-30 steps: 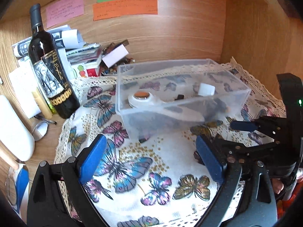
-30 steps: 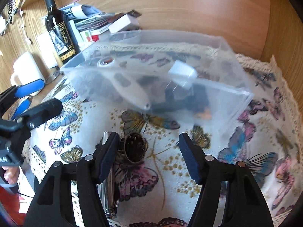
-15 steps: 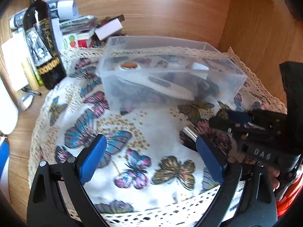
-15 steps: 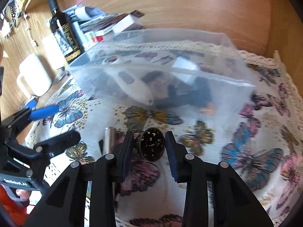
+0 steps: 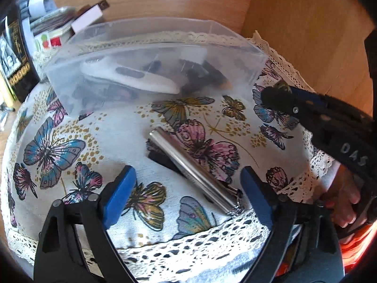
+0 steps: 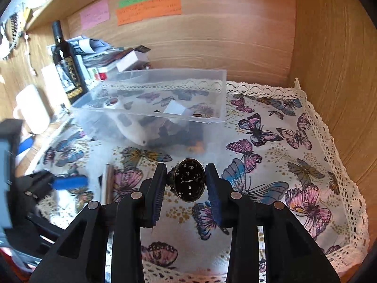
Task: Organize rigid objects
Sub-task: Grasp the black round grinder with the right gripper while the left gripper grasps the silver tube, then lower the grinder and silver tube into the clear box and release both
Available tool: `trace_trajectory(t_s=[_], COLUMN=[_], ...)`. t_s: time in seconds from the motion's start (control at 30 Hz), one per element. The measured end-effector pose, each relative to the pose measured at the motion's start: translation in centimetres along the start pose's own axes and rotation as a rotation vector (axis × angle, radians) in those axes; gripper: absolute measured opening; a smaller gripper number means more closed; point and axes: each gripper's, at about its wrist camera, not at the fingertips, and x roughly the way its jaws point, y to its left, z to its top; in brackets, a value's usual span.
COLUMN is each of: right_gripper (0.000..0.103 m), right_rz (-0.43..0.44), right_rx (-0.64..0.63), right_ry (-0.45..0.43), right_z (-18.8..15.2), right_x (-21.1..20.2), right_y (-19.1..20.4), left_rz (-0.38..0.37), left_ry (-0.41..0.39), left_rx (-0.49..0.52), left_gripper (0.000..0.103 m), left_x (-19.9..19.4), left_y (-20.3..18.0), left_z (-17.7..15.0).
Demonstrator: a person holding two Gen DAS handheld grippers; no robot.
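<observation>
My right gripper (image 6: pixel 186 184) is shut on a small dark round ornament (image 6: pixel 189 181) with a brass rim and holds it above the butterfly cloth, in front of the clear plastic bin (image 6: pixel 150 115). The bin holds a white handheld device (image 6: pixel 127 122), a white block and dark items. My left gripper (image 5: pixel 186 195) is open low over the cloth, its blue pads either side of a silver metal tube (image 5: pixel 190 167) that lies on a dark piece. The tube also shows in the right wrist view (image 6: pixel 108 184). The right gripper shows in the left wrist view (image 5: pixel 278 94).
A wine bottle (image 6: pixel 67 63), a white mug (image 6: pixel 31 108), and stacked papers and boxes (image 6: pixel 113 56) stand at the back left. Wooden walls close the back and right. Coloured notes (image 6: pixel 148 8) hang on the back wall. The lace-edged cloth (image 6: pixel 282 141) covers the surface.
My right gripper closed on the round ornament and lifted it off the cloth. My left gripper moved forward and down, so the silver tube now lies between its open fingers.
</observation>
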Motion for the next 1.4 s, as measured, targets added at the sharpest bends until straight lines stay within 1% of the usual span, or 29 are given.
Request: trace_trajectory(t_s=[0.03, 0.1, 0.13, 0.17, 0.2, 0.27, 0.3, 0.37, 0.47, 0.53, 0.67, 0.7, 0.73, 0.83, 0.93, 1.03, 1.1, 1.17, 1.2, 1.27, 1.3, 1.33, 1.37, 1.4], right_gripper=[0.031, 0.031, 0.031, 0.031, 0.031, 0.031, 0.031, 0.031, 0.031, 0.031, 0.031, 0.031, 0.031, 0.031, 0.031, 0.031, 0.031, 0.031, 0.031, 0.031, 0.031, 0.031, 0.032, 0.032], right_rz=[0.003, 0.007, 0.01, 0.012, 0.013, 0.016, 0.018, 0.019, 0.017, 0.015, 0.009, 0.008, 0.008, 0.003, -0.001, -0.001, 0.0, 0.002, 0.004, 0.004, 0.004, 0.003, 0.0, -0.002], right_rx=[0.001, 0.001, 0.004, 0.005, 0.006, 0.009, 0.011, 0.011, 0.006, 0.003, -0.006, -0.008, -0.011, -0.017, -0.021, -0.026, -0.028, -0.029, -0.031, -0.038, -0.043, -0.045, -0.047, -0.047], right_ry=[-0.005, -0.014, -0.018, -0.02, -0.022, -0.025, -0.026, -0.027, -0.029, -0.031, -0.043, -0.047, -0.05, -0.064, -0.071, -0.071, -0.068, -0.062, -0.06, -0.058, -0.056, -0.054, -0.051, -0.049], right_z=[-0.1, -0.2, -0.2, -0.2, -0.2, -0.2, -0.3, -0.3, -0.2, -0.2, 0.2, 0.3, 0.4, 0.7, 0.9, 1.0, 1.0, 1.0, 0.9, 0.9, 0.8, 0.8, 0.8, 0.8], right_x=[-0.2, -0.5, -0.6, -0.6, -0.6, -0.7, -0.8, -0.8, -0.8, -0.8, -1.1, -1.2, -1.2, -1.5, -1.6, -1.6, -1.5, -1.4, -1.4, -1.4, -1.3, -1.3, -1.2, -1.2], right_y=[-0.1, -0.3, -0.3, -0.2, -0.2, -0.2, -0.1, -0.1, 0.0, 0.1, 0.3, 0.4, 0.3, 0.6, 0.7, 1.0, 1.1, 1.3, 1.4, 1.6, 1.7, 1.7, 1.8, 1.8], left_rz=[0.008, 0.022, 0.031, 0.042, 0.053, 0.038, 0.033, 0.025, 0.046, 0.045, 0.059, 0.058, 0.052, 0.014, 0.037, 0.029, 0.032, 0.016, 0.015, 0.013, 0.015, 0.026, 0.035, 0.039], left_ry=[-0.003, -0.012, -0.015, -0.019, -0.02, -0.012, -0.008, -0.007, -0.02, -0.033, -0.086, -0.101, -0.114, -0.139, -0.159, -0.123, -0.091, -0.043, -0.021, 0.032, 0.038, 0.01, 0.012, 0.008], left_rx=[0.017, 0.033, 0.044, 0.051, 0.055, 0.042, 0.032, 0.018, 0.003, -0.011, -0.014, -0.014, -0.017, -0.029, -0.006, 0.026, 0.043, 0.052, 0.052, 0.053, 0.059, 0.069, 0.079, 0.082], left_gripper=[0.078, 0.068, 0.058, 0.044, 0.039, 0.024, 0.021, 0.019, 0.019, 0.019, 0.018, 0.017, 0.0, 0.0, 0.0, 0.001, 0.005, 0.02, 0.022, 0.022, 0.022, 0.021, 0.017, 0.016], left_x=[0.0, 0.0, 0.0, 0.0, 0.0, -0.1, -0.1, -0.1, -0.6, -1.1, -2.8, -3.3, -3.9, -5.2, -6.1, -5.5, -4.6, -3.2, -2.4, -0.6, 0.1, 0.0, 0.1, -0.1], left_y=[-0.3, -0.7, -0.9, -1.0, -1.0, -0.4, 0.0, 0.7, 1.5, 2.0, 2.8, 3.0, 3.4, 4.3, 4.8, 4.5, 4.2, 4.2, 4.2, 4.4, 4.4, 4.3, 4.1, 4.0], left_z=[-0.1, -0.3, -0.3, -0.3, -0.2, 0.0, 0.2, 0.3, 0.5, 0.7, 1.1, 1.4, 1.5, 2.4, 3.0, 2.9, 2.5, 2.1, 1.9, 1.6, 1.4, 1.3, 1.3, 1.3])
